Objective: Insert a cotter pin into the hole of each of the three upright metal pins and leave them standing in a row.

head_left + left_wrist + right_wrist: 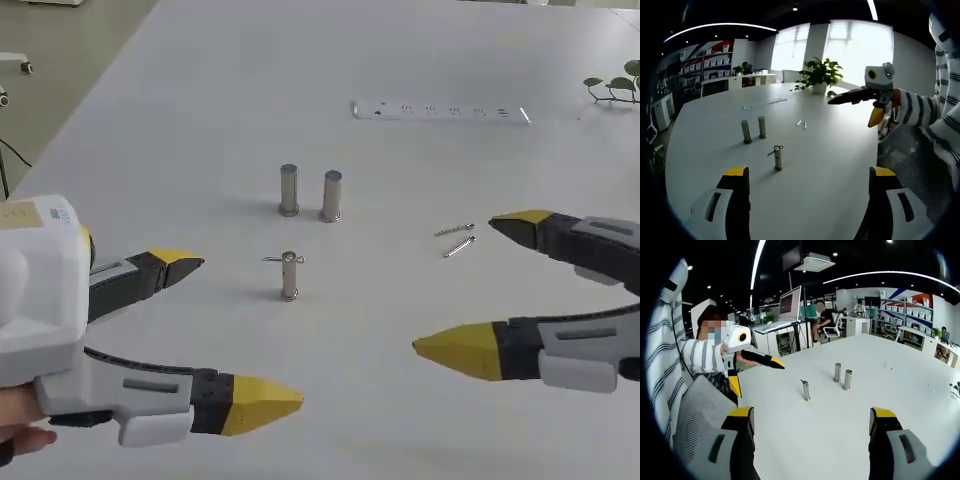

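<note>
left gripper point(250, 330): jaws spread, empty | right gripper point(455, 285): jaws spread, empty | near metal pin point(290, 282) upright, cotter pin point(274, 259) through its top | far metal pins point(289, 190) upright side by side | loose cotter pins point(455, 231) right of them

Lighting bright and even. Counter point(180, 90) pale, evenly lit; upright metal pins point(289, 190) cast faint, soft shadows leftward. Windows point(855, 50) overexposed in left gripper view. Fisheye bending strong at both gripper views' edges.
</note>
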Demonstrator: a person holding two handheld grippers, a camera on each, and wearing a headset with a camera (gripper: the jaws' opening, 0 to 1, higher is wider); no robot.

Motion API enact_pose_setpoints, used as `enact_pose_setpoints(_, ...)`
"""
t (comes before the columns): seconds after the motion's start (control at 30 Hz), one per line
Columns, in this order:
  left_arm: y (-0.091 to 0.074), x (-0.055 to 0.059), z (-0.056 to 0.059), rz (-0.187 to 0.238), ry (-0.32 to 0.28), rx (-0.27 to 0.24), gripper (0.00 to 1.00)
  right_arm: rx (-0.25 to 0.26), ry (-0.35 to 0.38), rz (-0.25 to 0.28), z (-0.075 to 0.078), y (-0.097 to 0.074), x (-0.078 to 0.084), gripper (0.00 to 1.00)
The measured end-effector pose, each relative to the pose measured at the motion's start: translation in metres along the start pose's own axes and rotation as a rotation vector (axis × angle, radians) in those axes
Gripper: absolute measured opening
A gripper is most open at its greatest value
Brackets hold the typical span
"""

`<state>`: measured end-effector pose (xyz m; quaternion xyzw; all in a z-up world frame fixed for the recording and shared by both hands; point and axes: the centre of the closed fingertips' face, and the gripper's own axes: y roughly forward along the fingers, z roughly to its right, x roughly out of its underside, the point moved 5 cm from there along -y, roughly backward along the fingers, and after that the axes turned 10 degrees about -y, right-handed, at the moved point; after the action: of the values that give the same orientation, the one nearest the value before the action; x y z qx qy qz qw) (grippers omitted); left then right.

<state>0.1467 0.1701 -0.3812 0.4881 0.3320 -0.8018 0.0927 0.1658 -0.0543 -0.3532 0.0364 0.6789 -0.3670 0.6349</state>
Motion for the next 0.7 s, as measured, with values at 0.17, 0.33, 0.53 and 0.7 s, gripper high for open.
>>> enact_pose_setpoints(0.17,-0.001,-0.008,-0.01,0.004,-0.008,-0.025,0.99,0.099,0.163,0.021,-0.001,-0.023,0.011,0.96)
enact_pose_setpoints(0.33,-0.001,-0.023,-0.024,0.025,-0.001,-0.052,0.99,0.139,0.215,0.018,-0.004,-0.043,0.024,0.97)
enact_pose_setpoints(0.53,0.01,-0.045,-0.044,0.132,-0.123,-0.041,0.99,0.201,0.265,0.046,-0.003,-0.058,0.027,0.97)
enact_pose_setpoints(0.7,0.021,-0.056,-0.065,0.126,-0.11,-0.076,0.95,0.209,0.27,0.038,-0.003,-0.061,0.033,0.93)
